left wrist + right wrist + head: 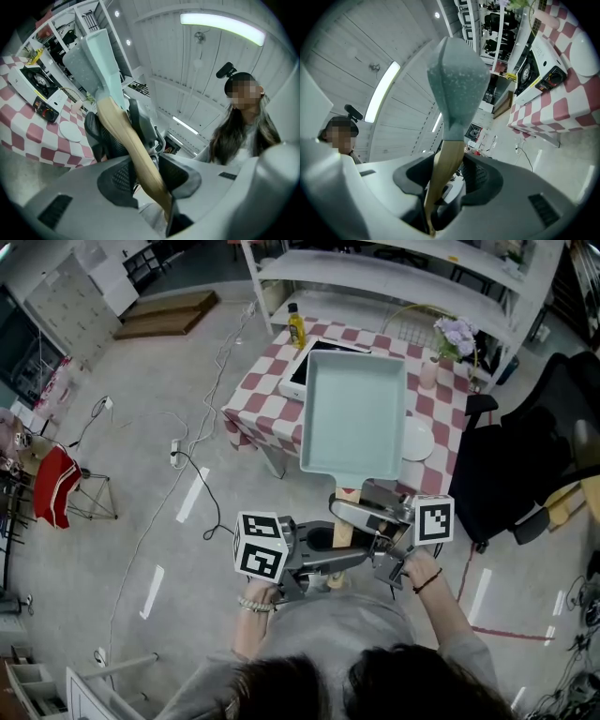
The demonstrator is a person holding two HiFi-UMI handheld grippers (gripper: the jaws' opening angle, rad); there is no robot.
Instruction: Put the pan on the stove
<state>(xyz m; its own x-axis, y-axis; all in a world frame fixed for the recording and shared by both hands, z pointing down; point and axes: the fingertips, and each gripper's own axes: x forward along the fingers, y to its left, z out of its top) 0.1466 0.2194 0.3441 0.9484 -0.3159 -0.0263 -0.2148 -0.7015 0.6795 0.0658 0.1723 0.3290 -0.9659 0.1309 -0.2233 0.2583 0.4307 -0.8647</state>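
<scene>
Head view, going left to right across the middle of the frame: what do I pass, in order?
Red cloth → stove → pan → white plate → black office chair.

Head view: I look steeply down from above the worktop | left hand-held gripper, right hand-held gripper views: close along jaws | all share pan handle, stove

floor: grey concrete | table: red-white checked cloth | shelving: white | chair: black | light: overhead strip, lit
</scene>
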